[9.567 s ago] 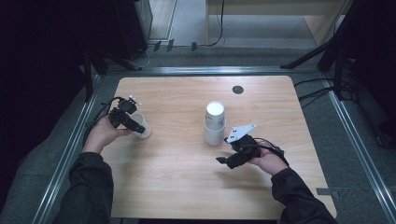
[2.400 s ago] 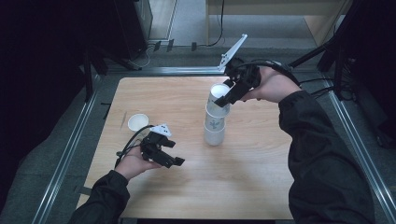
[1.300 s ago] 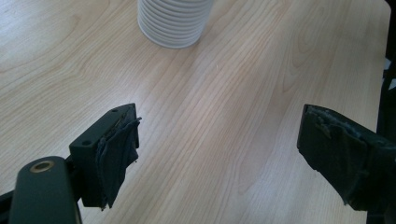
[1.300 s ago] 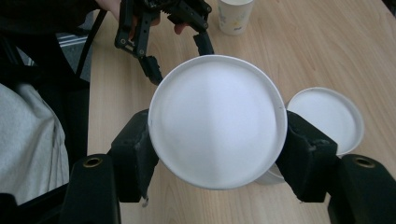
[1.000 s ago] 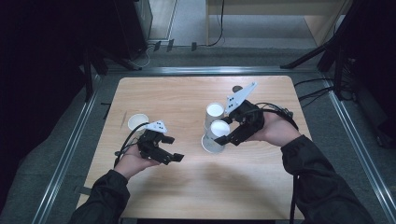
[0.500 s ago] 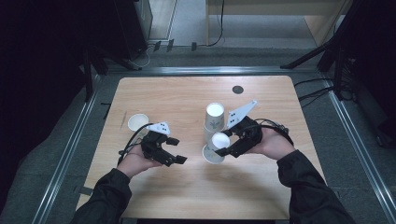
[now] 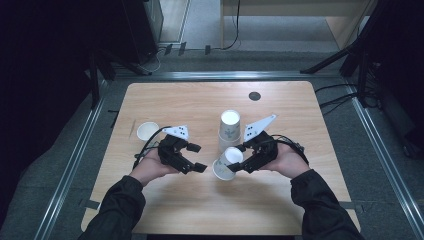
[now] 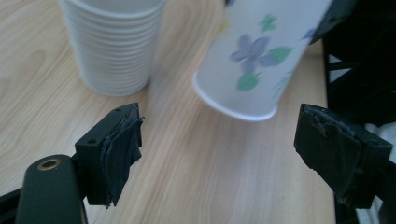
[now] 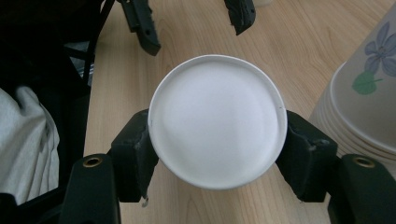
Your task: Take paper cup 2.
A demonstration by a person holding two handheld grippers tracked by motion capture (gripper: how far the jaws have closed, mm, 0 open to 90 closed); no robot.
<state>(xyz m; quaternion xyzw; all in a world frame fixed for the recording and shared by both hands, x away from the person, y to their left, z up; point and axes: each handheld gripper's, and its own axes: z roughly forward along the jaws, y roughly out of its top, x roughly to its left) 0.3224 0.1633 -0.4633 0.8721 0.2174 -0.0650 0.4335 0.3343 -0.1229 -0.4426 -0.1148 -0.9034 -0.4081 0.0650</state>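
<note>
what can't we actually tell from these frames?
- Held cup: in the right gripper view its base faces the camera and hides the mouth; the right gripper fingers cover its sides.
- Cup stack: the left gripper view crops its top at the frame edge; count unclear.
- Single cup left of the left gripper: too small in the high view to see inside.
- Dark round mark on the table: too small to identify.

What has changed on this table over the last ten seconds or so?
The right gripper took one paper cup off the cup stack, lifted it and brought it down tilted in front of the stack, jaws clamped on it. The left gripper let go of the single cup at the left and moved toward the middle, its empty jaws just closing somewhat. The stack stayed put.
</note>
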